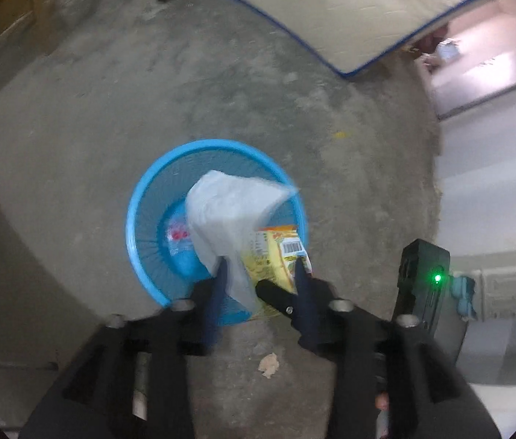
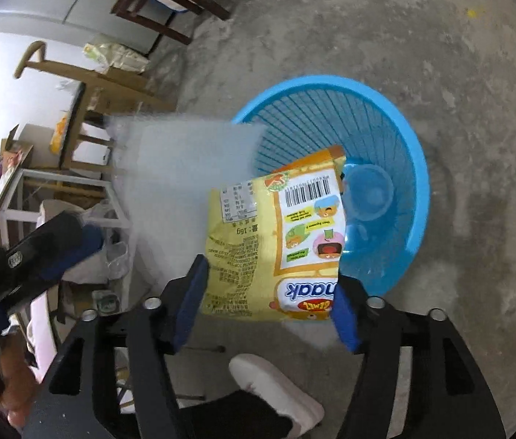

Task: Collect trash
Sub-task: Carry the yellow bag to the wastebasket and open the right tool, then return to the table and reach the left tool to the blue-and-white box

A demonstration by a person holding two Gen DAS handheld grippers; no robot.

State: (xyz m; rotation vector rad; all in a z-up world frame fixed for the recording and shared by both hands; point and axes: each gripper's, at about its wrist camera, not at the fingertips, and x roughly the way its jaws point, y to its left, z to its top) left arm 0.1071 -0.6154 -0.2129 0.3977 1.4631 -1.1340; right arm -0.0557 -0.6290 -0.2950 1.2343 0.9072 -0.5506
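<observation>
The left gripper (image 1: pixel 260 269) has its jaws parted, a pale translucent plastic sheet (image 1: pixel 228 212) draped against its left pad. The right gripper (image 2: pixel 270 301) stands wide with a yellow printed snack wrapper (image 2: pixel 276 234) loose between its blue pads. Both pieces hang over the near rim of a round blue mesh plastic basket (image 2: pixel 397 117) on the grey concrete floor (image 1: pixel 148 91).

Yellow snack wrapper (image 2: pixel 276 234) and white tissue (image 1: pixel 228 212) hang above the blue basket (image 2: pixel 415 168).
</observation>
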